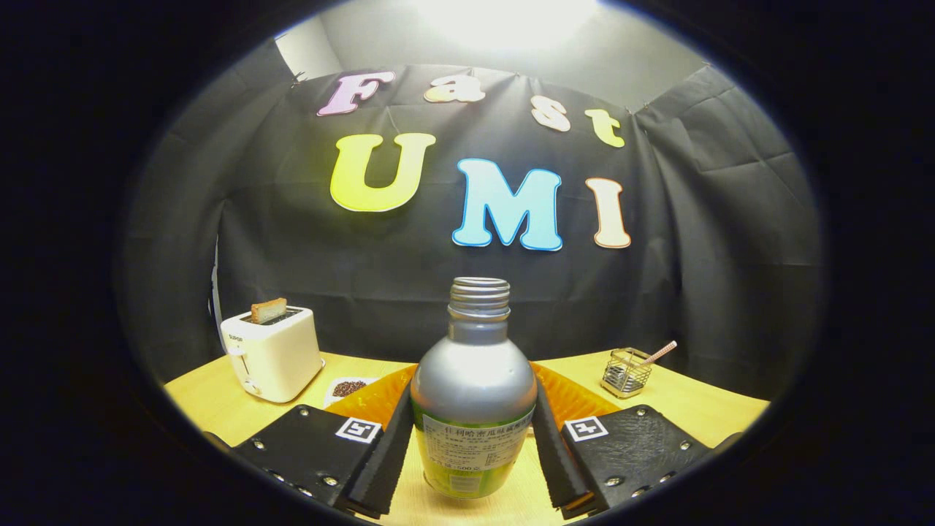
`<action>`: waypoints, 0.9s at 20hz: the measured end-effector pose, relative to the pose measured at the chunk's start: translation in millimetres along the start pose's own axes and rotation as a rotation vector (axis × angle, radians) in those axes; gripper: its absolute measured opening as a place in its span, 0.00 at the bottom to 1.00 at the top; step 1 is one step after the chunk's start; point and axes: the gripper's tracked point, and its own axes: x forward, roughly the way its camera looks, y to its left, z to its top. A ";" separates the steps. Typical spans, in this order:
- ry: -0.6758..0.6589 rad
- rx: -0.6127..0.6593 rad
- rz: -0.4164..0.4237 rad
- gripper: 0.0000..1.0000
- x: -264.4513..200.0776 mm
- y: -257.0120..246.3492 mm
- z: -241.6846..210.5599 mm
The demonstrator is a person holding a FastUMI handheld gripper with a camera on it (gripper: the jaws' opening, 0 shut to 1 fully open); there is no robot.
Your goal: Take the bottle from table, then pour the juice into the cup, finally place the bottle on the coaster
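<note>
A silver bottle (473, 380) with a green label and an uncapped threaded neck stands upright between my fingers. My gripper (471, 427) is shut on the bottle: both pads press its lower sides at label height. I cannot tell whether its base rests on the wooden table (701, 409) or hangs just above it. Right behind the bottle lies an orange ribbed coaster (577, 400), with parts of it sticking out on either side of the bottle.
A white toaster (272, 354) with a slice of toast (268, 310) stands at the back left. A small white dish of dark beans (349, 388) sits beside it. A wire basket (627, 371) holding a stick is at the back right.
</note>
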 end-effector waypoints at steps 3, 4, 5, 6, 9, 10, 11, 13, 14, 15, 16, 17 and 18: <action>0.006 0.029 0.000 0.77 13.0 -3.9 -12.8; 0.010 0.027 -0.002 0.77 16.8 -5.0 -18.3; 0.010 0.025 -0.003 0.77 21.6 -5.3 -23.6; 0.017 0.025 0.001 0.77 25.4 -3.8 -30.0; 0.043 0.009 0.011 0.77 39.3 1.4 -53.0; 0.047 0.000 0.017 0.77 44.0 4.7 -58.3; 0.055 -0.009 0.020 0.77 46.6 5.6 -65.0; 0.067 -0.004 0.030 0.77 53.3 11.7 -73.1; 0.070 -0.001 0.031 0.77 55.0 13.9 -75.5; 0.073 0.002 0.031 0.77 55.0 13.9 -78.2; 0.076 0.001 0.032 0.77 55.7 14.5 -81.3; 0.076 -0.002 0.029 0.77 56.2 14.1 -82.8; 0.076 -0.003 0.030 0.77 57.8 14.3 -84.2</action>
